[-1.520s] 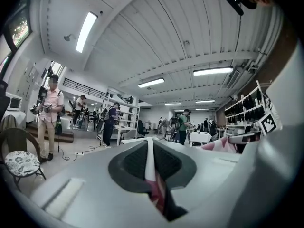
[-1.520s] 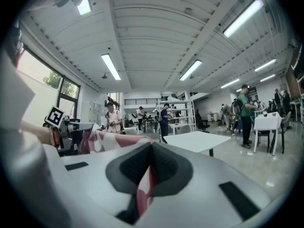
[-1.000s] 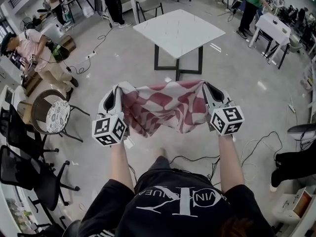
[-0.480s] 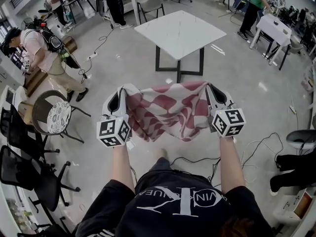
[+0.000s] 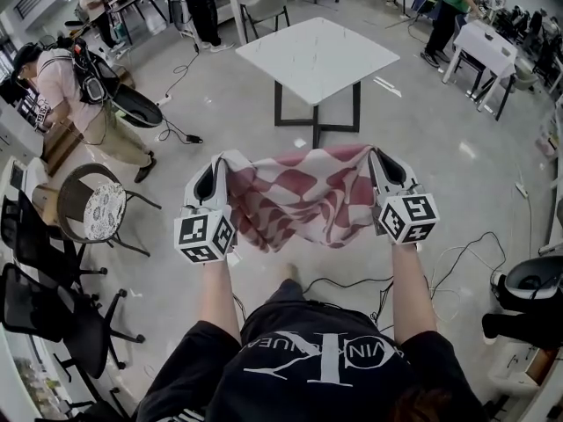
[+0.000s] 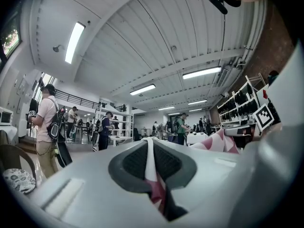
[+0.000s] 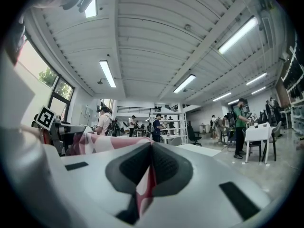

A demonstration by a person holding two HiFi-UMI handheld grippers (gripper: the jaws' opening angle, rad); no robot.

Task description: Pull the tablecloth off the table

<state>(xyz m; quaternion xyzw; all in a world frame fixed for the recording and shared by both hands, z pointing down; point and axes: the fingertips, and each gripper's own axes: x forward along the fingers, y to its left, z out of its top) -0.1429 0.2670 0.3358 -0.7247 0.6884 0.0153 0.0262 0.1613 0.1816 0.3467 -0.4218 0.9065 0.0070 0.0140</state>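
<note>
My left gripper (image 6: 151, 148) and right gripper (image 7: 150, 153) each have their jaws pinched together on an upper corner of the red-and-white tablecloth (image 5: 295, 196), with a fold of it squeezed between the pads. In the last second little has changed: the cloth still sags in the air between the grippers, drawn only slightly wider. It is well apart from the white table (image 5: 318, 55), whose top is bare, so I judge the pull done.
</note>
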